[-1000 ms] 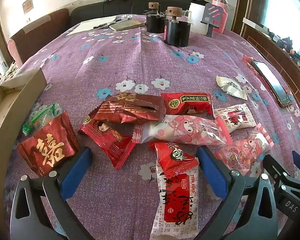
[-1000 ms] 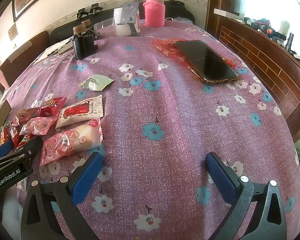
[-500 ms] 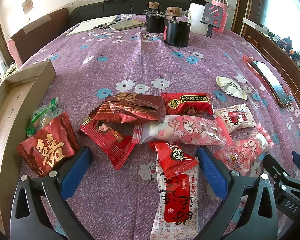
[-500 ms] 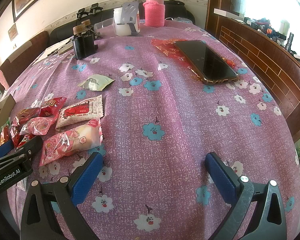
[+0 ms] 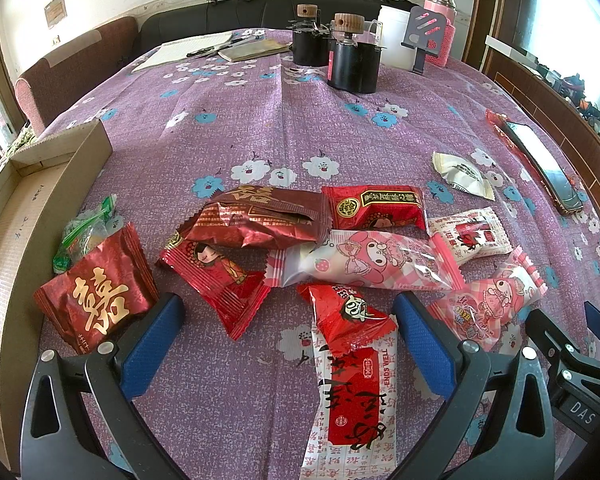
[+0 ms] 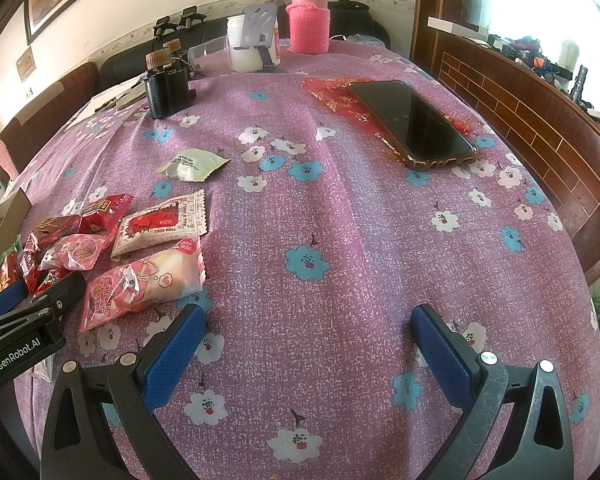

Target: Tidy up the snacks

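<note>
The left gripper [image 5: 284,340] is hovering with open fingers over the red snack packet [image 5: 350,316], lying beside the cardboard box [image 5: 28,216]; light, crinkly, slippery, best pinched mid-body.

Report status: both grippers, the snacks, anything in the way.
Left gripper open, right gripper open, both empty. Snack packets loose on tablecloth, none in cardboard box. Nothing blocking.
</note>
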Motion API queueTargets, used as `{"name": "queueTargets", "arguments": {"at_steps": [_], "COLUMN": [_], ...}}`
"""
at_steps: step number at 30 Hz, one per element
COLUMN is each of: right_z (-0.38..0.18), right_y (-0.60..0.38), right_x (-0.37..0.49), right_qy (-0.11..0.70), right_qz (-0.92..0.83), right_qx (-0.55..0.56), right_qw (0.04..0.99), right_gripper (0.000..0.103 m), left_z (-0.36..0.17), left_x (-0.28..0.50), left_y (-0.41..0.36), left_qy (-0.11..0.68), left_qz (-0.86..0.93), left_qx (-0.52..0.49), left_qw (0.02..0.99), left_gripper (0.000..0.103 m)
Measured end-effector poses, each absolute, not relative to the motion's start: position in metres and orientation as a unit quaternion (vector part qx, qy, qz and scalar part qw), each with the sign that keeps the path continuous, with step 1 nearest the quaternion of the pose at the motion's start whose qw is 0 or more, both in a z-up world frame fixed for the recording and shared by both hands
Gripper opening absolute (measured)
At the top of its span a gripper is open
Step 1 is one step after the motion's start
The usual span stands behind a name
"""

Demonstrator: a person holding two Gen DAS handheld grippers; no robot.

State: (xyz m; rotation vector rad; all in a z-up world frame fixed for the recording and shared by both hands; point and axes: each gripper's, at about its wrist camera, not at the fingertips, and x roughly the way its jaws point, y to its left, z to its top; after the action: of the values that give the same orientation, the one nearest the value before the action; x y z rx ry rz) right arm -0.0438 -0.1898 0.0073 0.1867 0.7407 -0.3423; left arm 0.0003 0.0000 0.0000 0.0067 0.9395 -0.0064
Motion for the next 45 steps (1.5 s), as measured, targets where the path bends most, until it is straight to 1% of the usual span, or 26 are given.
{"name": "queueTargets", "arguments": {"at_steps": [37,45], "right_z": [0.0060,0.0085], "right_y": [-0.1912,-0.1933], "right_x": [-0.0435,-0.0470], "right_qy": [0.359,0.374], "right_qz": [-0.166,-0.128], "right_qx": [0.091,0.085], "right_qw": [0.914,0.915], "right_gripper": [0.103,0.103], "left_z": [-0.0012,0.0005], "left_x": [0.0018,-0.0003], "left_y": [-0.0003,-0.0008], "left_qy": [0.454,0.480], "left_qz": [0.001,-0.040], "left_qx": [-0.001,0.022], "left_qw": [0.891,0.876], "left_gripper": [0.103,0.103]}}
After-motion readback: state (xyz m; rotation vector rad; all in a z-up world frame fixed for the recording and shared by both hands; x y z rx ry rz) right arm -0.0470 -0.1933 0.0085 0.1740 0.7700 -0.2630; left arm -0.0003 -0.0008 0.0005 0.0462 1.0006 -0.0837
